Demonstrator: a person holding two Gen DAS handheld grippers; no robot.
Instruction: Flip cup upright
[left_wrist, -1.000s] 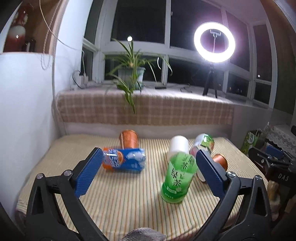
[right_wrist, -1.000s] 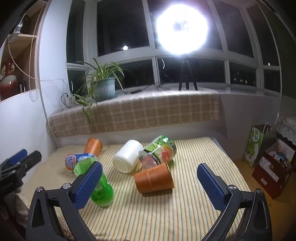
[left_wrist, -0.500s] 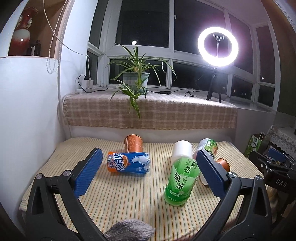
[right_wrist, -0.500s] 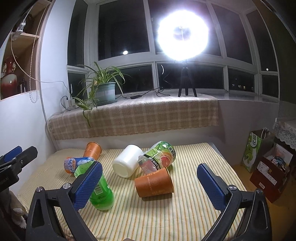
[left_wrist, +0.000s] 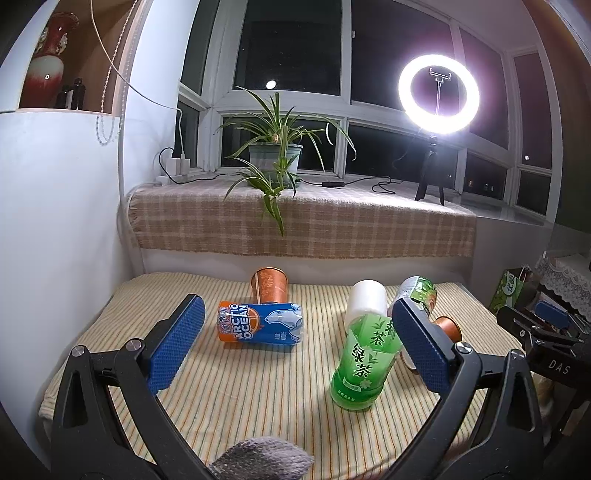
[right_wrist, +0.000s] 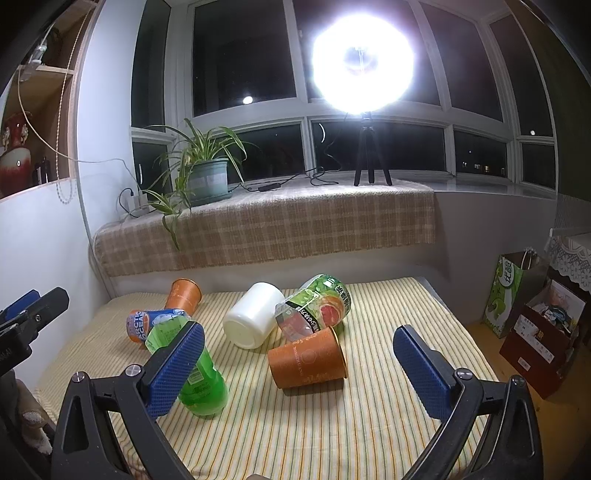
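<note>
Several cups lie tipped over on the striped tablecloth. A blue Arctic Ocean cup lies on its side ahead of my left gripper, which is open and holds nothing. A green tea cup lies just inside its right finger. Behind are a copper cup, a white cup and a green fruit-print cup. My right gripper is open and empty. An orange cup lies on its side between its fingers, a little ahead. The white cup and fruit-print cup lie beyond.
A white wall borders the table's left side. Behind stands a ledge under checked cloth with a potted plant and a ring light. Bags and boxes sit on the floor at the right.
Both views have shifted a little and steadied. The cups lie where they were, and both grippers stay open.
</note>
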